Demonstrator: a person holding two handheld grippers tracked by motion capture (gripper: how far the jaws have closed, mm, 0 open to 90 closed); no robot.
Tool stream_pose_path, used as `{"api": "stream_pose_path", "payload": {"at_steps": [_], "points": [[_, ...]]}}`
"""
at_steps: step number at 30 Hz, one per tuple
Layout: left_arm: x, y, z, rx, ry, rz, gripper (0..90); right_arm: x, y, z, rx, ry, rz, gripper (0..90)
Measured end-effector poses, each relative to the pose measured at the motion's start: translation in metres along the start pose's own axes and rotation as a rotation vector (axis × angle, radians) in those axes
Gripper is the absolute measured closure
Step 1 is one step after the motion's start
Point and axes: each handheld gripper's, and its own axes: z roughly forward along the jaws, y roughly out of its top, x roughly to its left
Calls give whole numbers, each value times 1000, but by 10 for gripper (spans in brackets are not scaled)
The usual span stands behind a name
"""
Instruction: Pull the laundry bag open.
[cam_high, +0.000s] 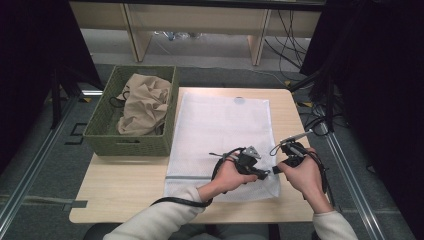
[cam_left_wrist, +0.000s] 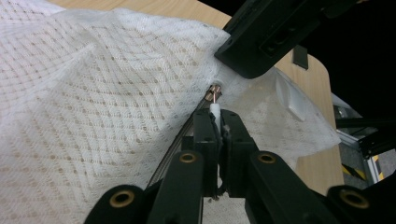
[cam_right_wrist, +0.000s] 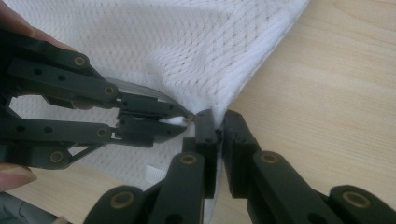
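Your right hand-held gripper (cam_right_wrist: 217, 122) clamps the mesh bag's (cam_high: 220, 125) corner taut so your left hand-held gripper (cam_left_wrist: 218, 119), clenched on the zipper pull (cam_left_wrist: 215, 108), can slide it.

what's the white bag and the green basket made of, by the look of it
White bag: seems thin synthetic mesh, matte; a fine diamond weave shows the table through. Green basket: looks like woven fibre or cord, matte; ribbed weave on its walls.
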Motion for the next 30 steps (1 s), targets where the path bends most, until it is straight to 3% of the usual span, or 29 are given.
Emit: {"api": "stream_pose_path", "payload": {"at_steps": [2, 3, 4, 13, 14, 18, 19, 20, 21, 22, 24, 28, 30], "points": [[-2, 0, 0, 8, 3, -1, 867, 1, 0, 2, 2, -11, -1, 864], [-3, 0, 0, 7, 5, -5, 867, 4, 0, 1, 29, -11, 37, 864], [-2, 0, -2, 15, 12, 3, 867, 2, 0, 2, 8, -8, -7, 864], [-5, 2, -3, 34, 27, -10, 867, 3, -1, 3, 21, -25, 18, 865], [-5, 2, -4, 40, 23, -8, 868, -1, -1, 4, 9, -16, -29, 865], [-6, 3, -6, 56, 28, -12, 868, -1, -1, 4, 12, -17, -29, 867], [-5, 3, -7, 64, 28, -12, 868, -1, -1, 4, 13, -19, -26, 867], [-5, 3, -8, 68, 24, -16, 868, 2, -1, 2, 46, -37, 26, 867], [-6, 3, -8, 63, 19, -22, 868, -3, -1, 4, 8, -45, -32, 867], [-6, 3, -9, 64, 14, -22, 868, 1, -1, 2, 42, -46, 34, 867], [-7, 2, -9, 63, 16, -10, 868, -4, -1, 4, 15, -34, -21, 867], [-7, 1, -10, 67, 18, -21, 868, -1, -1, 5, 38, -45, 2, 867], [-8, 1, -10, 70, 17, -17, 868, -4, -1, 6, 25, -36, -28, 867]]}}
